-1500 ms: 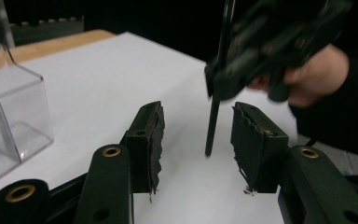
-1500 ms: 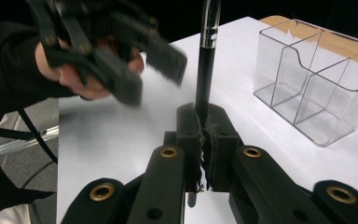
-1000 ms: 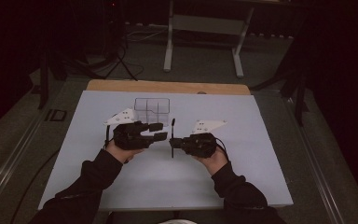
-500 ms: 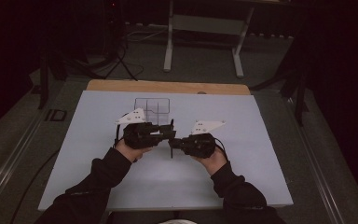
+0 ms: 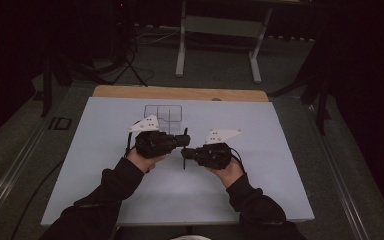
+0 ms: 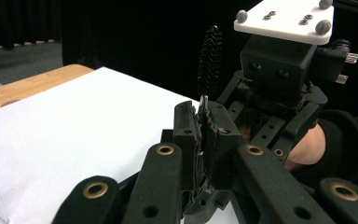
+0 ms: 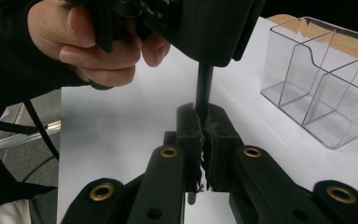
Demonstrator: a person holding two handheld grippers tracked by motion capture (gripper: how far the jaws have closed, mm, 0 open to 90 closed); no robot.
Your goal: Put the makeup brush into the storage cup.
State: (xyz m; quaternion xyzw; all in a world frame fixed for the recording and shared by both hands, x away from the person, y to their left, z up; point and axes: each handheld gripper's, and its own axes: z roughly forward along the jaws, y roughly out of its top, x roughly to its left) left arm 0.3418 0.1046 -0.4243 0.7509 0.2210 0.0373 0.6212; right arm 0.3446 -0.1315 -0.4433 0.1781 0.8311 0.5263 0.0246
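Observation:
A thin black brush (image 5: 185, 133) is held between both grippers above the white table (image 5: 105, 150). My right gripper (image 5: 184, 153) is shut on its smooth stem (image 7: 203, 86). My left gripper (image 5: 185, 141) meets it from the left; its jaws have just been closing and now pinch the brush just above the right jaws. In the left gripper view the bristled end (image 6: 210, 60) rises beyond my left gripper (image 6: 204, 116). In the right gripper view the stem runs up from my right gripper (image 7: 204, 122) into the left gripper's underside, beside the person's hand (image 7: 88, 42).
A clear plastic organiser (image 5: 163, 114) with open compartments stands on the table just behind the grippers, also seen as a clear box (image 7: 317, 79) in the right gripper view. A wooden strip (image 5: 180, 93) borders the table's far edge. Dark floor and a metal stand (image 5: 217, 30) lie beyond.
The left gripper moved right toward the right gripper and its jaws went from open to shut around the brush. The right gripper and brush stayed put.

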